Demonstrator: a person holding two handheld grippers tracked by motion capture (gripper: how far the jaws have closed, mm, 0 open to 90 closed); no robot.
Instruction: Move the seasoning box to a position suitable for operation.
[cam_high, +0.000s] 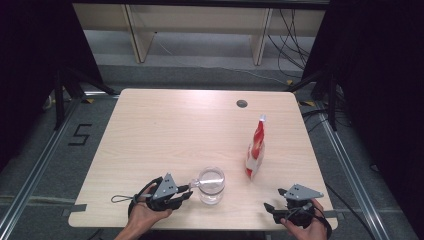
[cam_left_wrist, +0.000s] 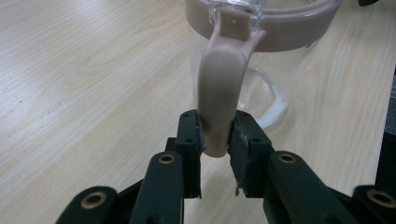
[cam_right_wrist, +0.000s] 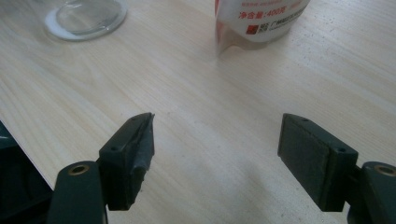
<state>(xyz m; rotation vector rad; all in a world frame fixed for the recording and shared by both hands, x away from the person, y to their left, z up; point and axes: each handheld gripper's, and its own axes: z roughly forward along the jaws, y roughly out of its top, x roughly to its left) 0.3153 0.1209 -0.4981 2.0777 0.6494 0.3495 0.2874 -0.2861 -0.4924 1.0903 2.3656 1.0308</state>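
left gripper (cam_left_wrist: 215, 140) is clamped on the jug (cam_high: 211, 185) handle (cam_left_wrist: 218, 93), steadying it; right gripper (cam_right_wrist: 217, 156) gapes, pouch (cam_high: 255, 148) at twelve o'clock.

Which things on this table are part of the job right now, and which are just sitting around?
In the job:
- glass jug, beige handle clamped by the left tongs
- red-and-white pouch, standing ahead of the open right tongs

Lying about:
- round cable hole in the table

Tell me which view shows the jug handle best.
Left gripper view: the tan handle of the clear jug sits close up, pinched by the left claw. High view shows it as a small stub; right gripper view catches the jug's base, no handle.
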